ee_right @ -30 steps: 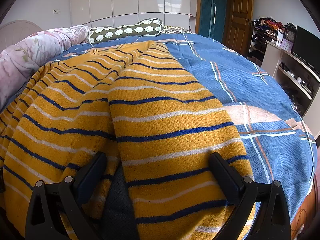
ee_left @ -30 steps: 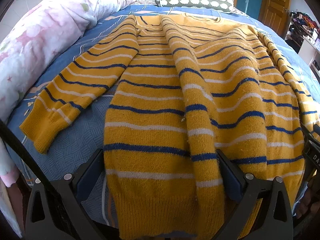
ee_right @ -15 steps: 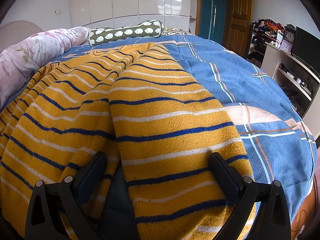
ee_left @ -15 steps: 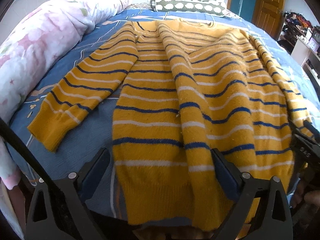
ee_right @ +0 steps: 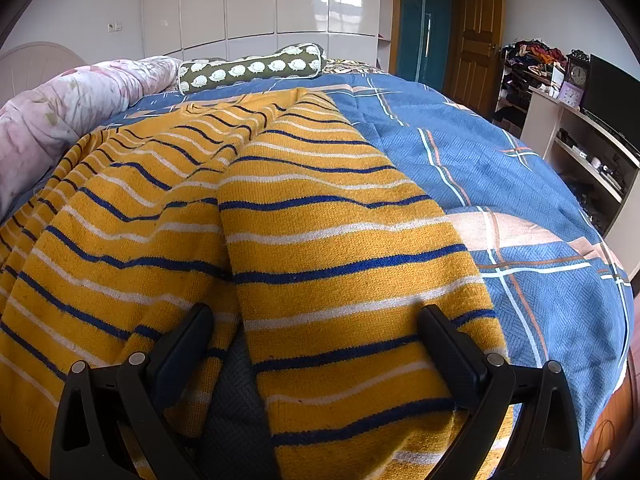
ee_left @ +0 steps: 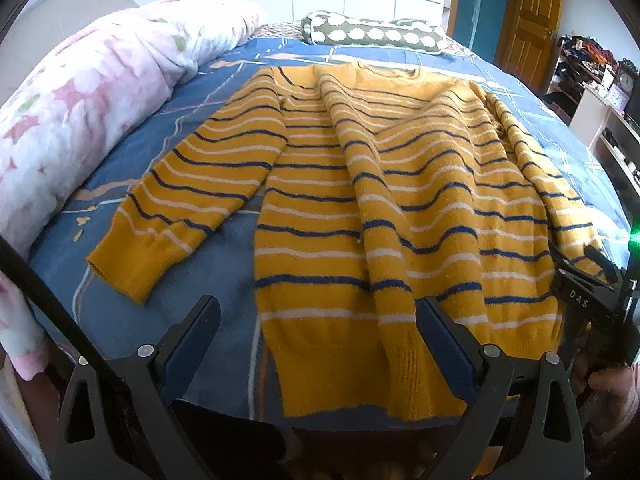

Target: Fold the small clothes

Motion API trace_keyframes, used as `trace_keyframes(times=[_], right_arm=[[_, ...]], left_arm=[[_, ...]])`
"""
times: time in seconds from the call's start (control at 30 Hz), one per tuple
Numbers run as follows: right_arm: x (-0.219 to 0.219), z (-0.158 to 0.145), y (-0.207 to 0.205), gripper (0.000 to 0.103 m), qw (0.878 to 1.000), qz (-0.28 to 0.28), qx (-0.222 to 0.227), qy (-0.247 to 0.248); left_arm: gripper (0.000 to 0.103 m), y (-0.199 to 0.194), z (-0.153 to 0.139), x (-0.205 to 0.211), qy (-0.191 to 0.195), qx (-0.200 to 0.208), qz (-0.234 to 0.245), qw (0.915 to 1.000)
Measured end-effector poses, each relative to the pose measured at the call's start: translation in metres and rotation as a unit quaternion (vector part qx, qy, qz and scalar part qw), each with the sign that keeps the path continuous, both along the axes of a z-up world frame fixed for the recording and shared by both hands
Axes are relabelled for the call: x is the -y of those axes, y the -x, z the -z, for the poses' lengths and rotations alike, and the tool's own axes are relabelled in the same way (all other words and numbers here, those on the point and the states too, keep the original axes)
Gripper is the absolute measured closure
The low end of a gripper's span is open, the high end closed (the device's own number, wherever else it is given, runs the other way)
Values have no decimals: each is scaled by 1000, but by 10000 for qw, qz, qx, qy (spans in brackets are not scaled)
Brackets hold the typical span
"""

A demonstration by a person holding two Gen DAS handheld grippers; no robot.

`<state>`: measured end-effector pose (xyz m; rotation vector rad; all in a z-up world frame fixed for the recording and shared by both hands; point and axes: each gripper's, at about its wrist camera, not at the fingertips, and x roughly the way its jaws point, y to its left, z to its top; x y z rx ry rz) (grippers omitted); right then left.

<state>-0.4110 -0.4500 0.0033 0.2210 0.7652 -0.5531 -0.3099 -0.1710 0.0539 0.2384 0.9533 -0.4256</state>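
Note:
A yellow sweater (ee_left: pixel 360 200) with blue and white stripes lies spread face-up on the blue bed cover, hem toward me. Its left sleeve (ee_left: pixel 188 200) lies flat out to the side. My left gripper (ee_left: pixel 320 320) is open and empty, held above the hem. The right sleeve (ee_right: pixel 340 260) runs down the sweater's right side. My right gripper (ee_right: pixel 316 332) is open, its fingers straddling that sleeve low over the fabric. The right gripper also shows at the right edge of the left wrist view (ee_left: pixel 580 284).
A pink floral quilt (ee_left: pixel 80 120) is heaped along the bed's left side. A green bolster pillow (ee_left: pixel 376 34) lies at the head. Bare blue bed cover (ee_right: pixel 500 184) lies right of the sweater. Shelves and a desk (ee_right: pixel 580 140) stand at the far right.
My left gripper has pulled back and risen from the hem, so the whole sweater now shows. The right gripper has hardly moved.

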Motion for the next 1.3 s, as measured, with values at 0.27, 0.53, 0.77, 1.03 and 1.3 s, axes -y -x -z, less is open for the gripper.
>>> trace_keyframes(times=[0.27,0.53,0.77,1.03,1.3], right_arm=[[2,-2,0,0,9999,-113,9,-27],[46,-57,58,17,9921,-313,852,-871],[87,-20,68,22,9886,110,333,-1466],[87,-42,55,95,9855,-481,375,-1584],[208,-96,66,95,9877,1371,-552,514]], left_arm=[[5,7,-1,8,-82,4,22,10000],[5,11,-3,19,-34,12,113,9999],[5,18,0,28,-93,-54,328,9994],[5,17,-10,19,-66,46,182,9998],[5,2,-24,-3,140,217,-166,9995]])
